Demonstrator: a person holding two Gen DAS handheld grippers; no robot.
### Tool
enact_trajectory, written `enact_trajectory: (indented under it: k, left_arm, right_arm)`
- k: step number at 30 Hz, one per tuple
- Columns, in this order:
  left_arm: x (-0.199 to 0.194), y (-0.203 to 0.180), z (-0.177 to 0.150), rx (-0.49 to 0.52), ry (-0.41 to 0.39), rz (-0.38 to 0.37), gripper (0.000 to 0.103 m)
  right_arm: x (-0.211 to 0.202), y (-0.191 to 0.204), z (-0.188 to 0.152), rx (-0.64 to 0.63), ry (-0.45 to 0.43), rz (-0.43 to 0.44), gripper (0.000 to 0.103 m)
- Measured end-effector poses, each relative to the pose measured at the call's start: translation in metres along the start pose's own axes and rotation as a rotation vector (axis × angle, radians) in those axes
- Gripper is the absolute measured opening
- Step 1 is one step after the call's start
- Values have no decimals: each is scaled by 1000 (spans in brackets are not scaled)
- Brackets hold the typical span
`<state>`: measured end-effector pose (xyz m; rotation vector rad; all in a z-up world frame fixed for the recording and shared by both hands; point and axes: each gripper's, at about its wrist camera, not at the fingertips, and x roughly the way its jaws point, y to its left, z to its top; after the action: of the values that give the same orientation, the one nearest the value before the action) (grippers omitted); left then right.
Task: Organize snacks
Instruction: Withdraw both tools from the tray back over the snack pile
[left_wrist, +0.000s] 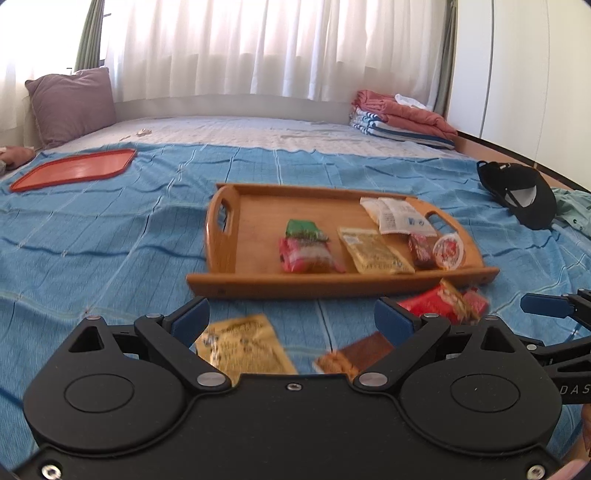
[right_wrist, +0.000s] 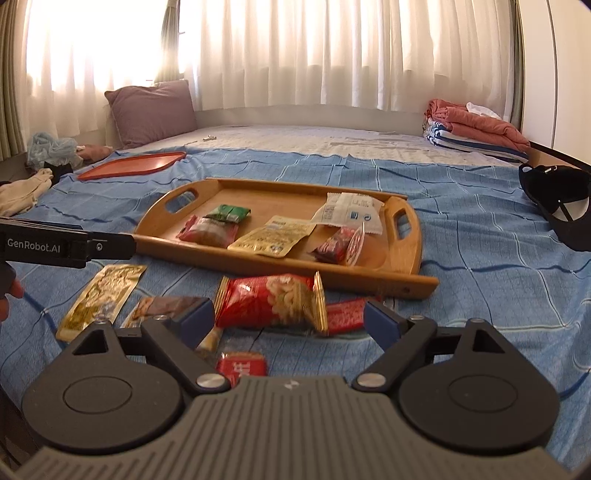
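My right gripper (right_wrist: 289, 320) is wide open, empty. The red bag (right_wrist: 271, 303) lies just ahead between the jaws, long axis across them, near the tray (right_wrist: 334, 273) front edge. Left gripper (left_wrist: 291, 319) is open too, over the gold pouch (left_wrist: 242, 345). Right is nearer the bag.

Both tongs, left tongs (left_wrist: 291, 317) and right tongs (right_wrist: 289, 320), gape wide, tilted downward, gripping nothing.
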<state>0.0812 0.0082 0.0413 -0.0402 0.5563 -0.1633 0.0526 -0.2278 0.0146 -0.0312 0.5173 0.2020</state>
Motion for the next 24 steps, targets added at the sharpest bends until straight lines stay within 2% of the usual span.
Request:
enact_trajectory:
  k: [5, 12, 24]
  left_arm:
    - [0, 1, -19, -29, 27, 19, 96]
    - [0, -1, -38, -16, 43, 60, 96]
    - [11, 8, -48, -69, 77, 114, 96]
  right_arm:
    - [-4, 8, -16, 9, 7, 0, 95]
    - [-5, 23, -35, -43, 13, -20, 98]
    - [-3, 30, -51, -13, 19, -34, 99]
